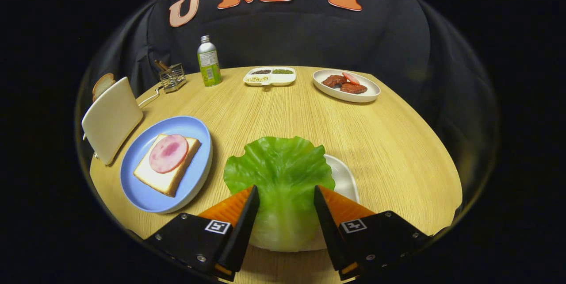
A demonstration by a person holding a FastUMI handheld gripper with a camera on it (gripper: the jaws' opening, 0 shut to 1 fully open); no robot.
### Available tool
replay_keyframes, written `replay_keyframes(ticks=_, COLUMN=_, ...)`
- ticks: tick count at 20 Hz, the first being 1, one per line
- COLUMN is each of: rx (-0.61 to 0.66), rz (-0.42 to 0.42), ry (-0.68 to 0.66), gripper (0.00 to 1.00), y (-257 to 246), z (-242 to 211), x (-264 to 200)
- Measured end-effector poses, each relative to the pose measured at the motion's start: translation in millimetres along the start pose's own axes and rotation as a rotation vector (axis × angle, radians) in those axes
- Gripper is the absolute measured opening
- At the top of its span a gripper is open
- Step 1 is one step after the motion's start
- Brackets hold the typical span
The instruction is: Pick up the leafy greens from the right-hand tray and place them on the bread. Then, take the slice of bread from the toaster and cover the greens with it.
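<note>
Green leaf between the spread fingers, not yet clearly pinched.

Gripper (pixel 285 195) stands part open, its fingers either side of the leafy greens (pixel 278 173), close against the pale stem end; whether both press on it I cannot tell. The leaf looks light, thin and floppy, likely to droop, so the firmer stem seems the best hold. It lies over the white tray (pixel 342 175), much of which it hides. Left, well apart, the bread (pixel 163 177) with its ham slice (pixel 168 153) waits on the blue plate (pixel 194 127); beyond, the toaster (pixel 111 118) shows just the top of its slice (pixel 102 85).
</note>
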State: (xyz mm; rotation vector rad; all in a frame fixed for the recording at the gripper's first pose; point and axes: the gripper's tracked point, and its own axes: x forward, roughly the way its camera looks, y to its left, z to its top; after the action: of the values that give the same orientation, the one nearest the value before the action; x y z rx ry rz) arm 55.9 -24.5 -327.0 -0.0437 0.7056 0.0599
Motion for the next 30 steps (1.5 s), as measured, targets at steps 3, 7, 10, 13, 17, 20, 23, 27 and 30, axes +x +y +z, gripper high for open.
replay_keyframes(ticks=3, rx=-0.022, rz=0.012, ry=0.003, gripper=0.66, y=6.3, z=0.5, x=0.2)
replay_keyframes(ticks=7, rx=-0.045, rz=0.016, ry=0.012, gripper=0.45, y=12.7, z=1.0, x=-0.8)
replay_keyframes(ticks=10, rx=-0.061, rz=0.015, ry=0.016, gripper=0.28, y=14.6, z=0.8, x=-1.5)
replay_keyframes(ticks=13, rx=-0.078, rz=0.011, ry=0.022, gripper=0.14, y=17.8, z=1.2, x=-2.4)
replay_keyframes(ticks=17, rx=-0.079, rz=-0.009, ry=0.015, gripper=0.04, y=15.2, z=7.6, x=-9.1)
replay_keyframes(ticks=20, rx=-0.067, rz=-0.029, ry=-0.005, gripper=0.04, y=11.2, z=15.8, x=-17.5)
replay_keyframes(ticks=23, rx=-0.049, rz=-0.020, ry=-0.025, gripper=0.04, y=16.6, z=25.6, x=-28.6)
replay_keyframes(ticks=27, rx=-0.036, rz=-0.004, ry=-0.057, gripper=0.04, y=28.9, z=44.6, x=-44.2)
replay_keyframes(ticks=30, rx=-0.018, rz=0.014, ry=-0.077, gripper=0.04, y=43.7, z=57.2, x=-52.7)
